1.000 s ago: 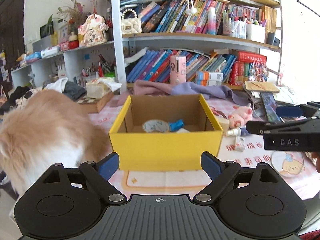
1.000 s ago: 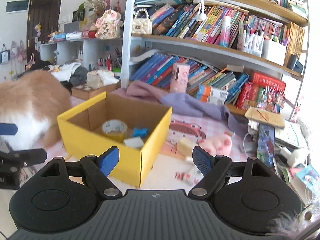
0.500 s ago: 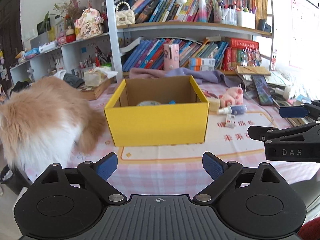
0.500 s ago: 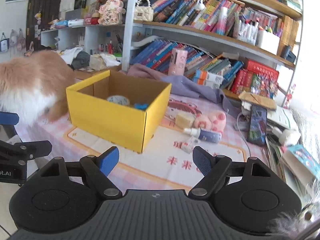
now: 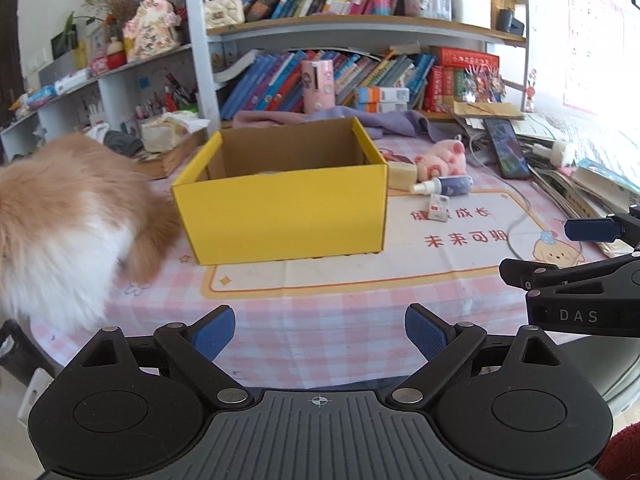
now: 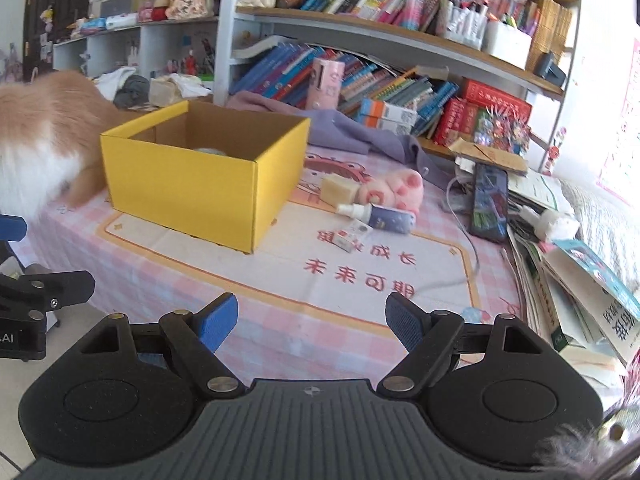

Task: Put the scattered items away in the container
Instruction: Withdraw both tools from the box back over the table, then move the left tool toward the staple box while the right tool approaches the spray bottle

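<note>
A yellow cardboard box (image 5: pixel 284 216) (image 6: pixel 188 184) stands open on the pink checked table; only a sliver of its contents shows. To its right lie a beige block (image 5: pixel 402 175) (image 6: pixel 339 188), a pink plush toy (image 5: pixel 442 158) (image 6: pixel 394 190), a small spray bottle (image 5: pixel 444 186) (image 6: pixel 378 216) and a small white carton (image 5: pixel 438 208) (image 6: pixel 352 236). My left gripper (image 5: pixel 320 330) is open and empty, at the table's near edge. My right gripper (image 6: pixel 310 322) is open and empty, likewise near the front edge; it shows from the side in the left wrist view (image 5: pixel 576 264).
A fluffy orange-and-white cat (image 5: pixel 68 216) (image 6: pixel 44 140) stands against the box's left side. A phone (image 5: pixel 506 148) (image 6: pixel 488 200), a cable and stacked books (image 6: pixel 576 272) crowd the right edge. A purple cloth (image 6: pixel 352 132) and bookshelves sit behind.
Both grippers have pulled back from the box toward the table's front edge and dropped lower, so the box's inside is hidden. Both stay open and empty. The cat shifted slightly.
</note>
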The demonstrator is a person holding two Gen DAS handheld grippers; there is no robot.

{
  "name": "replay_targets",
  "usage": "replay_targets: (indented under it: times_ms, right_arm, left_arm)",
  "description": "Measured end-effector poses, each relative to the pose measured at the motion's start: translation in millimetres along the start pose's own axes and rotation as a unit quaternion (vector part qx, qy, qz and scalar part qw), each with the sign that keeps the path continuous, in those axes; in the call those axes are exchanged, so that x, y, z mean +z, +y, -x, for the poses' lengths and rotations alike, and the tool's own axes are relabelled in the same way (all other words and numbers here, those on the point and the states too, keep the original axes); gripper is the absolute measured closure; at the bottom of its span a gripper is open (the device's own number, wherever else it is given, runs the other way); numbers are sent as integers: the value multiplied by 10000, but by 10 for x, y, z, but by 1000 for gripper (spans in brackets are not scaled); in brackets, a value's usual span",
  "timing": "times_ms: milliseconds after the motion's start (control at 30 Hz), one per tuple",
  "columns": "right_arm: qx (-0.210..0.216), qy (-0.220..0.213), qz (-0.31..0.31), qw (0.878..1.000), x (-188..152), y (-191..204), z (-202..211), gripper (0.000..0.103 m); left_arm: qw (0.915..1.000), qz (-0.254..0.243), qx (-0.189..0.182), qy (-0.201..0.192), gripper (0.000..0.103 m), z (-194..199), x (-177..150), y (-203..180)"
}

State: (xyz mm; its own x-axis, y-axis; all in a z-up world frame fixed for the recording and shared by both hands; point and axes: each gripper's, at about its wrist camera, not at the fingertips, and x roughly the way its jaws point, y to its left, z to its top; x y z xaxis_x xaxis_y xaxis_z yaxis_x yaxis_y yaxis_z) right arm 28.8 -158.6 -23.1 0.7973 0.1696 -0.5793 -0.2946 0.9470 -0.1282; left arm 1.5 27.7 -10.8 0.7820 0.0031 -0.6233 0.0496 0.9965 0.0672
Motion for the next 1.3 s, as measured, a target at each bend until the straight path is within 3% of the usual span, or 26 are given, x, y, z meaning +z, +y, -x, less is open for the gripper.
replay_targets:
  times_ms: [433, 867, 1300]
  right_arm:
    - [-453, 219, -429, 9978, -19, -498, -132, 23]
    - [-575, 425, -531, 9960, -36, -896, -346, 25]
    - [-469, 498, -656, 9955, 165, -1337, -818, 27]
  left_arm:
    - [9974, -323, -644, 88, 9, -306, 194, -412]
    - [9903, -665, -1216, 135, 11, -655, 367, -878]
    - [9890, -738, -1260, 241, 22, -1177, 642, -1224]
